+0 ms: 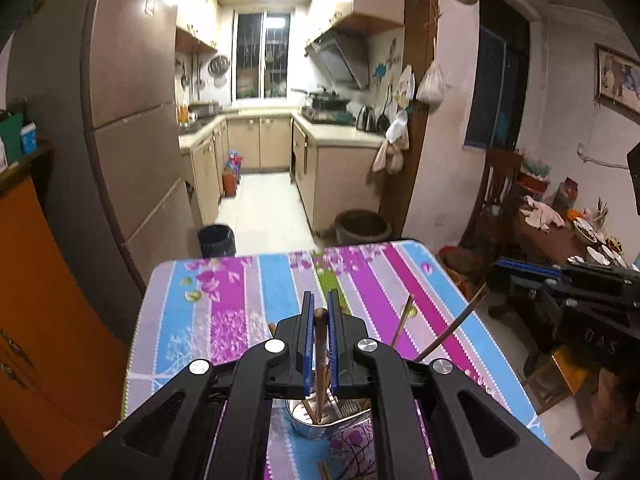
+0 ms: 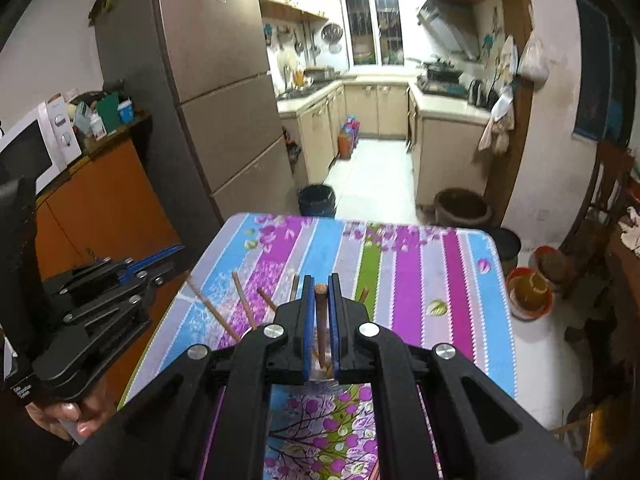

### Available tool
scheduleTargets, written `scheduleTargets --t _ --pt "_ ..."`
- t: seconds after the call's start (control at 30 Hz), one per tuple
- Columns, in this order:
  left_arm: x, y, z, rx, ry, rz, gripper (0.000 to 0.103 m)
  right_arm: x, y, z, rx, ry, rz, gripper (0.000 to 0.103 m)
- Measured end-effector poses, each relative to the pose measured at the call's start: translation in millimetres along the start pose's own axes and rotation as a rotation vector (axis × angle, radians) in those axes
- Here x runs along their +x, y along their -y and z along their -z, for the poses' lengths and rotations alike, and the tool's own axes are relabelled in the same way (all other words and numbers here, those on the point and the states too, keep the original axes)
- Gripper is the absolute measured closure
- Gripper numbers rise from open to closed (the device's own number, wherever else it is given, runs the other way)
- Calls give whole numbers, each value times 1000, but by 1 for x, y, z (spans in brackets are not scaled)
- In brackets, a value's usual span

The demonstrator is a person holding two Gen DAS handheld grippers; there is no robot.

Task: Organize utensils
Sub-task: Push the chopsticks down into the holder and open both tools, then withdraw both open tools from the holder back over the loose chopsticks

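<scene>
My left gripper (image 1: 319, 307) is shut on a brown wooden chopstick (image 1: 320, 344) that stands upright with its lower end inside a shiny metal utensil cup (image 1: 308, 420) on the striped tablecloth (image 1: 248, 304). Metal forks (image 1: 352, 406) rest in the cup. Two more chopsticks (image 1: 448, 336) lean to the right. My right gripper (image 2: 319, 290) is shut on another brown chopstick (image 2: 321, 320), held upright over a clear holder (image 2: 322, 372). Several chopsticks (image 2: 244, 304) lean out to its left. The left gripper (image 2: 120, 276) shows at the left edge of the right wrist view.
The table (image 2: 440, 264) ends ahead, with a black bin (image 2: 317, 200) and a brown pot (image 2: 462, 208) on the floor beyond. A fridge (image 2: 224, 80) and an orange cabinet (image 2: 100, 216) with a microwave (image 2: 32, 148) stand left. A second table with dishes (image 1: 592, 240) is right.
</scene>
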State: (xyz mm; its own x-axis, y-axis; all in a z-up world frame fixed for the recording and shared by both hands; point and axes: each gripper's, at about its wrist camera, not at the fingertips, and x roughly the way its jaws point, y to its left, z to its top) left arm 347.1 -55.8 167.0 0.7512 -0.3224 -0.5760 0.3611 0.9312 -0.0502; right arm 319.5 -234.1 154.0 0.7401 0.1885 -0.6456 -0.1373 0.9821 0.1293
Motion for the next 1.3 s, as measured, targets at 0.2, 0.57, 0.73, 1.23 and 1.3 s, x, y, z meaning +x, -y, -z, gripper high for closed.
scheduleTargets --t 0.2,0.57,0.73,1.23,1.3 --pt "25 -7 10 1 -52 -14 96 33 -3 1 13 -76 20 98" --pt "58 -16 16 -21 -98 -109 79 76 0 -5 43 -108 36 94" --pt "56 -17 12 -14 -39 -190 56 80 7 -12 62 -79 59 87" --pt "33 -7 26 4 33 -288 52 54 6 3 37 -56 46 86" --pt "20 -7 42 -5 47 -278 50 41 7 14 29 -48 21 80"
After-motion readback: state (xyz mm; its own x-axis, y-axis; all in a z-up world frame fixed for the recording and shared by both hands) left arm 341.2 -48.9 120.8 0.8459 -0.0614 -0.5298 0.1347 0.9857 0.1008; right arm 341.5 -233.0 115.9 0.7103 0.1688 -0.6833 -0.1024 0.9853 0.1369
